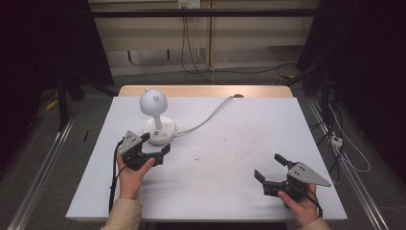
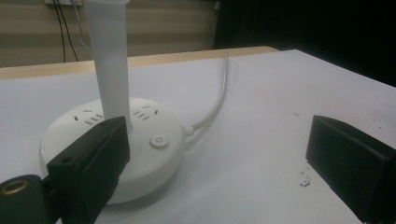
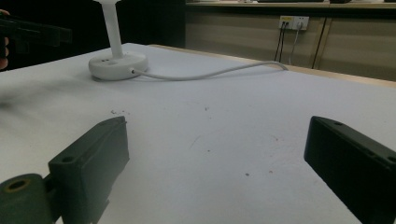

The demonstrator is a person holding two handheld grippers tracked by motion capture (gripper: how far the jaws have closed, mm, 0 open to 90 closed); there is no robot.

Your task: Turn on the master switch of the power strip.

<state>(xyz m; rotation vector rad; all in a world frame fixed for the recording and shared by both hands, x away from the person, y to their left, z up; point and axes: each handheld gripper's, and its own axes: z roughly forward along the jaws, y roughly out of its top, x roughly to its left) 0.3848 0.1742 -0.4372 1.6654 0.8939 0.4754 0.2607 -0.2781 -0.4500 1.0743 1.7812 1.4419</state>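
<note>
Left gripper (image 1: 155, 143), jaws spread wide, is hovering just beside the round base (image 2: 140, 140) of the white desk lamp (image 1: 154, 112), one jaw overlapping the base's near edge in the left gripper view. The lamp is standing upright at the table's (image 1: 230, 191) far left, its cord (image 1: 206, 120) trailing toward the far edge. Right gripper (image 1: 272, 168), jaws likewise spread and holding nothing, is resting low over the near right of the table, well apart from the lamp.

The right hand-held gripper (image 3: 215, 163) holds its two black jaws wide apart above the white desk (image 3: 224, 121) — nothing between them. Far off at the upper left stands a white lamp with a round plastic socket base (image 3: 117, 65); its white cable (image 3: 210, 73) trails right across the desk.
</note>
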